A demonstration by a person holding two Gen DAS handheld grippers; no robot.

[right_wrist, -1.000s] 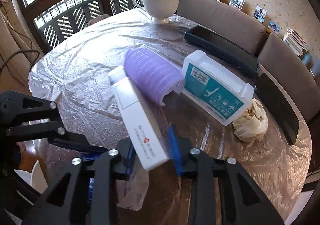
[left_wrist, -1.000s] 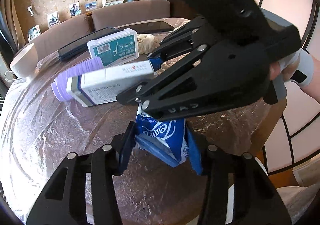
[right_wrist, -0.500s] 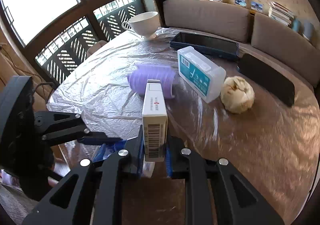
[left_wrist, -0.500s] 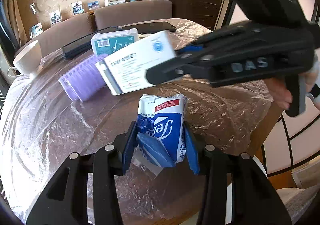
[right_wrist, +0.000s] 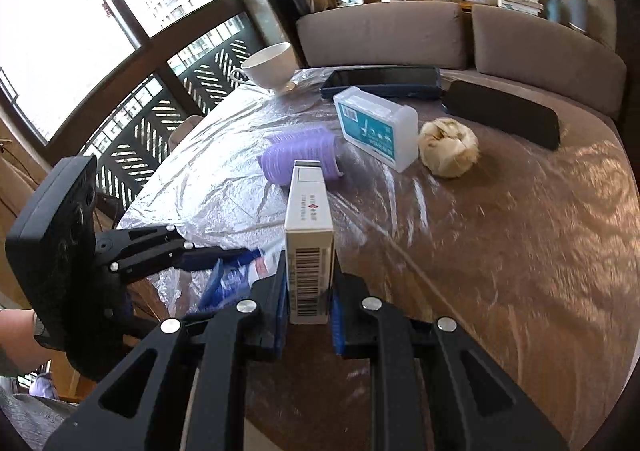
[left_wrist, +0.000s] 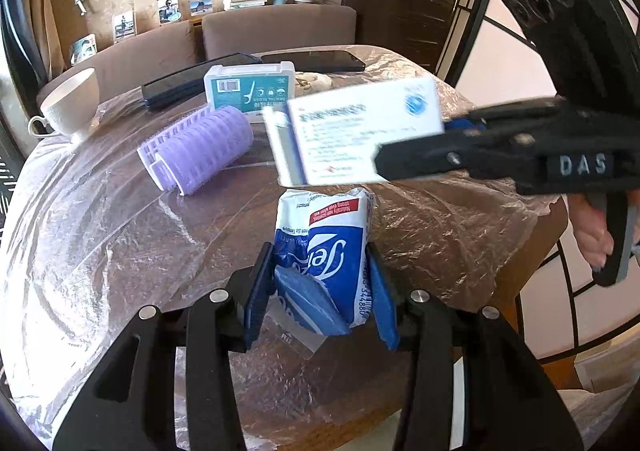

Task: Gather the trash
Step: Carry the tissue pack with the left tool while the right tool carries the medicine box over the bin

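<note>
Right wrist view: right gripper is clamped on the white carton; left gripper pinches the blue tissue pack near the table edge.

- White carton box with a barcode end and blue-printed face, lifted clear of the table, narrow side up.
- Blue-and-white tissue packet, crumpled and squeezed, standing upright near the table's edge.
- Crumpled beige paper ball on the table beside a plastic case.

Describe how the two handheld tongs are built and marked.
Both tongs are matte black linkage frames with silver rivets and blue pads. The left tongs show triangular cut-outs in the arms. The right tongs carry raised "DAS" lettering, a boxy black housing and a trigger handle.
</note>
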